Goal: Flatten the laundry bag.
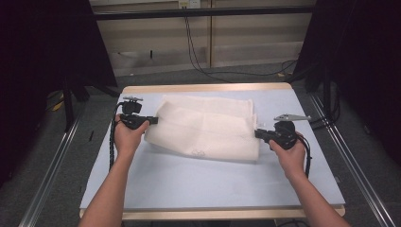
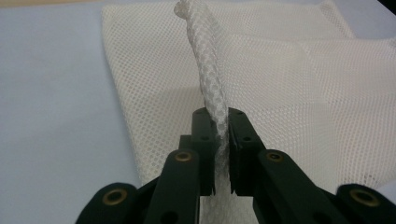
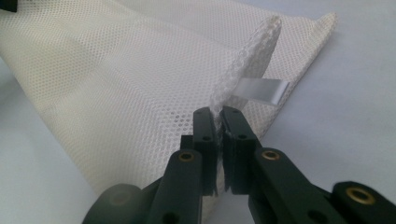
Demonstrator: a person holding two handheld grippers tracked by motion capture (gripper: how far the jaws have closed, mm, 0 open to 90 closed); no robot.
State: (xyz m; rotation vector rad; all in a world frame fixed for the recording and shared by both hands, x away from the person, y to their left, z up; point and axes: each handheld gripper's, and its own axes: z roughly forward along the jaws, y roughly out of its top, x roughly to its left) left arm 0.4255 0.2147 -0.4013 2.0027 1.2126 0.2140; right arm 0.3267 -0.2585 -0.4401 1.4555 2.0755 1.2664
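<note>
Left gripper (image 1: 152,120) — jaws pinched together on a raised fold at the left edge of the folded white mesh fabric bag (image 1: 205,126). Right gripper (image 1: 259,134) — jaws likewise clamped on a ridge of mesh at the bag's right edge, beside a small white tag (image 3: 260,89). Bag lies flat, mid-way across the pale blue table top (image 1: 189,177). Both forearms enter from the near edge, each gripper pointing inward, level with the surface.
</note>
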